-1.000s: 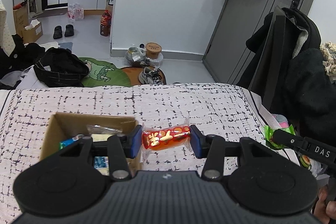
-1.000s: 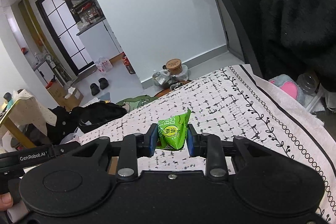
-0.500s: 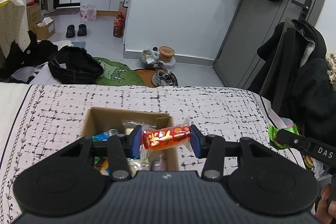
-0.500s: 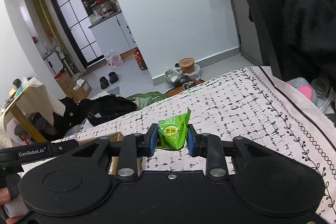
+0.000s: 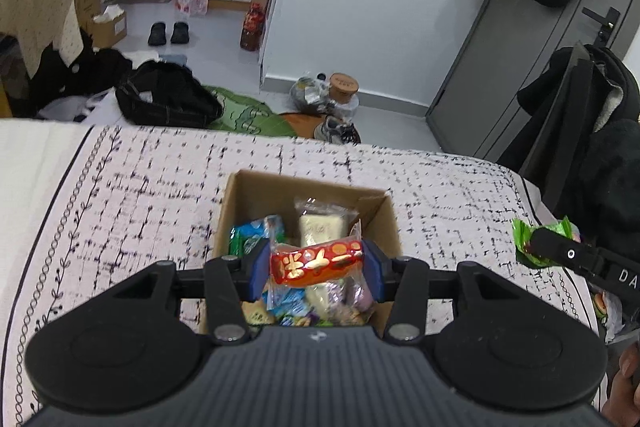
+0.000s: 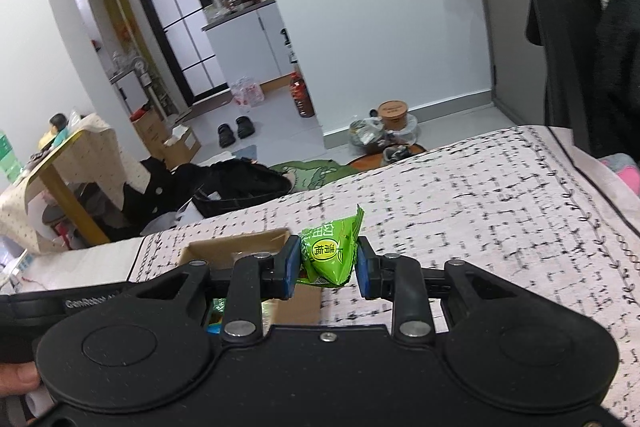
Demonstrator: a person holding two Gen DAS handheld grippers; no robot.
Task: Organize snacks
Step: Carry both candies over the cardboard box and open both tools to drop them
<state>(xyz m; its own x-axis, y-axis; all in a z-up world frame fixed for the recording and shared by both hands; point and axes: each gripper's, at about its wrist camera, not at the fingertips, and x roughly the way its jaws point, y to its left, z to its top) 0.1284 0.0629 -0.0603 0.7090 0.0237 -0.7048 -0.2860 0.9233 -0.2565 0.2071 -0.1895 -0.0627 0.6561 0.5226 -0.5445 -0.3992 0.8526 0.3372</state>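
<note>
My left gripper is shut on a red snack packet and holds it over the open cardboard box, which holds several wrapped snacks. My right gripper is shut on a green snack packet and hangs above the patterned cloth, just right of the box. The right gripper with its green packet also shows at the right edge of the left wrist view.
The box stands on a white cloth with black marks. Beyond its far edge lie a black bag, shoes and a jar on the floor. A chair with dark coats stands at the right.
My left gripper has moved left with the red packet, from beside the box to over its opening. My right gripper has moved left toward the box with the green packet.
</note>
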